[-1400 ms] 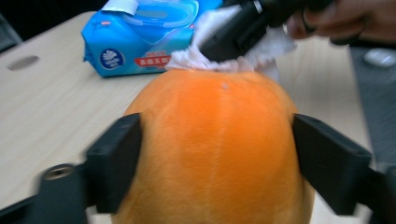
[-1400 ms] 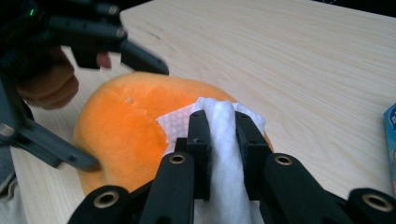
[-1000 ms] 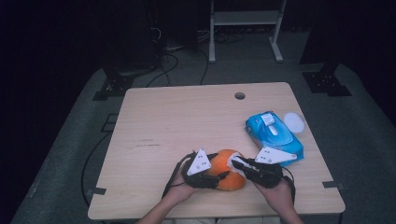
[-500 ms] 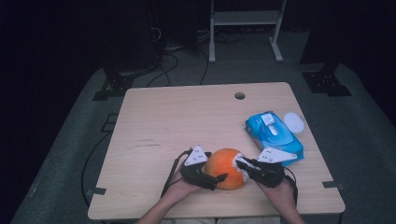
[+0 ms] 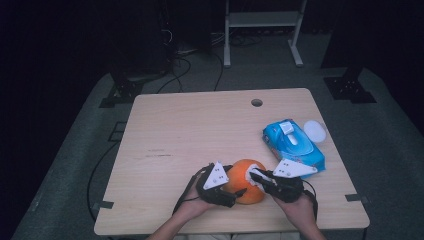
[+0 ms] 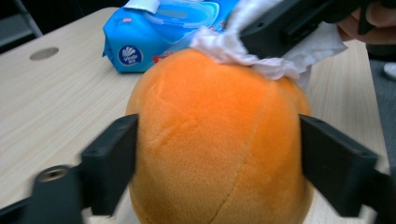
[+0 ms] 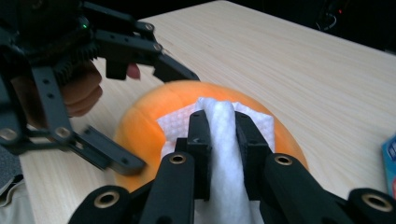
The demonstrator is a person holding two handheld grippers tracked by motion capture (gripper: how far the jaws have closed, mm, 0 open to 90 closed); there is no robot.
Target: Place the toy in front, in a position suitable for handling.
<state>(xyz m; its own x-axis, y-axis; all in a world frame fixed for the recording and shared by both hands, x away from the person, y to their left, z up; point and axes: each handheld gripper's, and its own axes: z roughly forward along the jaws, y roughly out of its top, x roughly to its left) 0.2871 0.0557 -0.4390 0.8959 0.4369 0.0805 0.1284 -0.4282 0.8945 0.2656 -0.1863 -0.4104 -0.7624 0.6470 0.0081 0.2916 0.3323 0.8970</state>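
Note:
An orange plush ball [image 5: 245, 181] rests on the table near its front edge. My left gripper [image 5: 238, 187] straddles it; in the left gripper view its jaws touch both sides of the ball [image 6: 215, 140]. They have just been closing on it. My right gripper [image 7: 223, 122] is shut on a white wipe [image 7: 219, 140], pressed onto the top of the ball [image 7: 140, 126]. The wipe [image 6: 233, 49] also shows in the left gripper view, under the right gripper [image 6: 254, 35].
A blue pack of wet wipes [image 5: 292, 142] lies to the right of the ball, with a white round lid [image 5: 315, 131] beside it. The wooden table [image 5: 200, 130] has a cable hole [image 5: 256, 102] at the back. Black stands and cables are on the floor beyond.
The left gripper's jaws spread wider off the squeezed ball, which rounded out, then came back in against it. Both hands stayed in place, and the wipe remains on the ball.

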